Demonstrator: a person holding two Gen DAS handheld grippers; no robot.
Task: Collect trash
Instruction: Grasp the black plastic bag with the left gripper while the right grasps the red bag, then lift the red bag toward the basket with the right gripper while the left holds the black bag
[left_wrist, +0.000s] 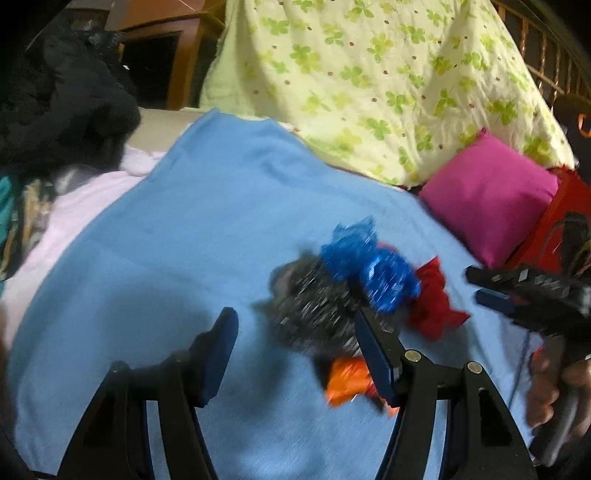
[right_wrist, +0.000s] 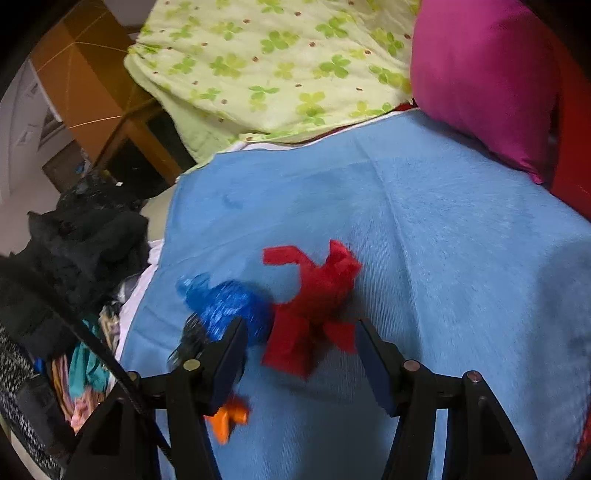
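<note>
The right gripper (right_wrist: 301, 350), jaws spread, is lining up on the crumpled red paper scrap (right_wrist: 314, 299) lying on the blue towel (right_wrist: 443, 240) — next, closing on it — while the left gripper (left_wrist: 295, 354) is hanging open nearby.

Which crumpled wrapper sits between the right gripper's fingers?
The red wrapper. The blue wrapper lies outside the left finger, and the orange wrapper lies lower.

Blue wrapper (right_wrist: 229, 306) glossy foil; blue towel (right_wrist: 443, 240) matt, ribbed cloth.

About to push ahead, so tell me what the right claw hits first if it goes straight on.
Most likely the red crumpled wrapper, lying on the blue towel just ahead between the right claw's open jaws. Depth is uncertain.
</note>
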